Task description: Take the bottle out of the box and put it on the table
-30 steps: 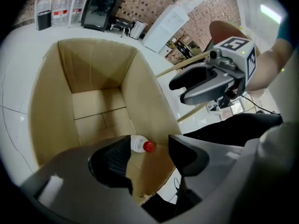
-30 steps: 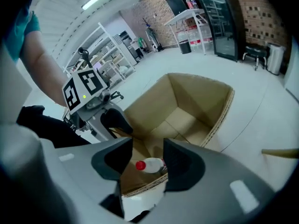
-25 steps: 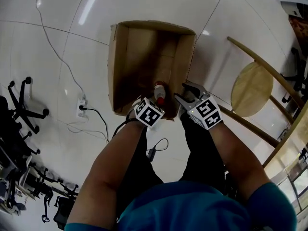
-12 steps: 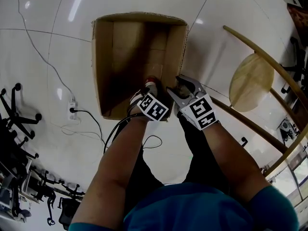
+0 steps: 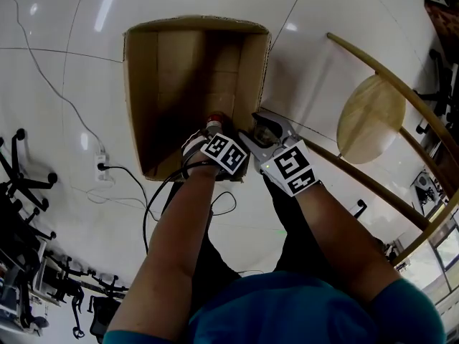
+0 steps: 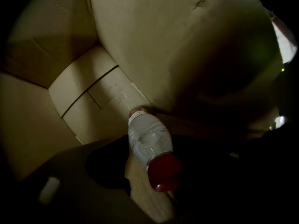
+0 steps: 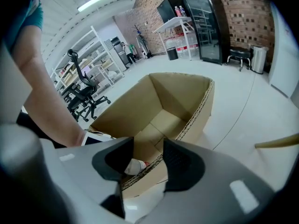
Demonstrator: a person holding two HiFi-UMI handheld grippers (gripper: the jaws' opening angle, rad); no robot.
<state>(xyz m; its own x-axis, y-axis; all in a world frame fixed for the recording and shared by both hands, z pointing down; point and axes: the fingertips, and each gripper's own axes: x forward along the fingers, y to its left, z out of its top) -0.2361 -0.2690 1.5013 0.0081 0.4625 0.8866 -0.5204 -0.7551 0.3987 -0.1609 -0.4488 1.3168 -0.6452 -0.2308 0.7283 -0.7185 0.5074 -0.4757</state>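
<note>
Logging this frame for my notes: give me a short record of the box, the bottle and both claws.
box: cardboard, open top, on the floor
bottle: clear, red cap, inside the box
left claw: reached into the box, jaws apart on either side of the bottle's top
right claw: outside the box by its rim, jaws apart, empty
task stage: bottle not yet out

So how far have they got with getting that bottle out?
Nothing finished: the clear plastic bottle with a red cap is inside the brown cardboard box. In hand: the left gripper reaches in, jaws apart around it. The right gripper hovers open outside. Left: grip, lift out, set down.
</note>
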